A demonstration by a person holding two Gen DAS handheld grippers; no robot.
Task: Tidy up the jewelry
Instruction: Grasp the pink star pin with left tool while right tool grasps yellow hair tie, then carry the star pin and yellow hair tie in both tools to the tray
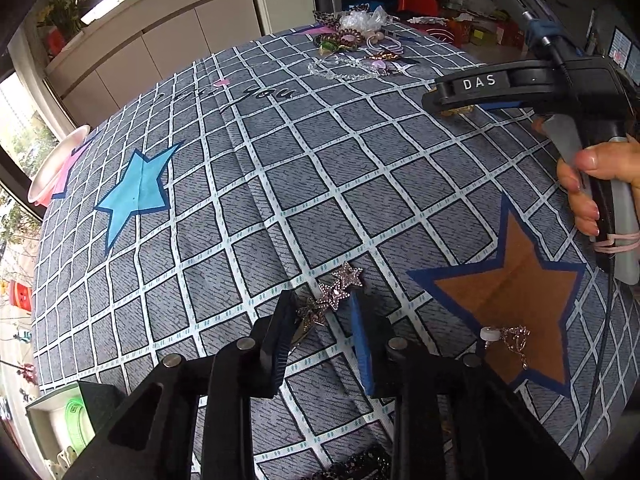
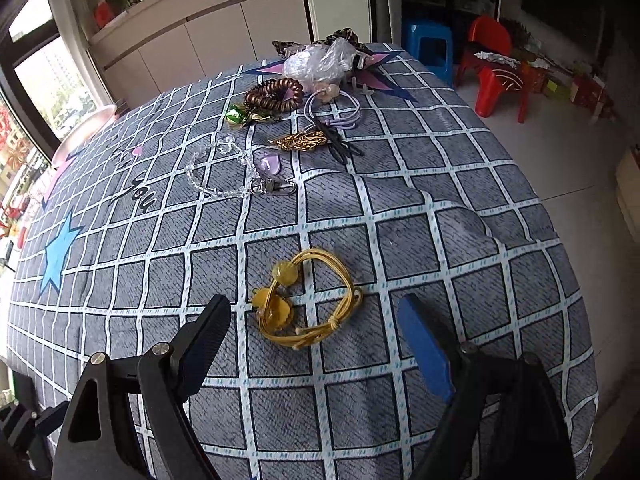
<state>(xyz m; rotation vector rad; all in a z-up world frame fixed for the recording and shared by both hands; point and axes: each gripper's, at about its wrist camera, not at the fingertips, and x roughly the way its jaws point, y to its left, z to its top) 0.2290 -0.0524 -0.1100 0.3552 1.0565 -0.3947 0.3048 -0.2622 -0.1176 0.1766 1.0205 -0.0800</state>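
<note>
Pickup step: left gripper point(image 1: 322, 312) narrow around star hair clip point(image 1: 334, 294), contact uncertain. Right gripper point(image 2: 316, 316) wide, straddling yellow bracelet point(image 2: 308, 304); next requires closing.

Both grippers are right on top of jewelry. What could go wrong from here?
1. Left gripper straddles only one end of the star clip; it may pivot or slip out.
2. Right gripper stands open around the yellow bracelet; its thin loops could splay or snag.
</note>
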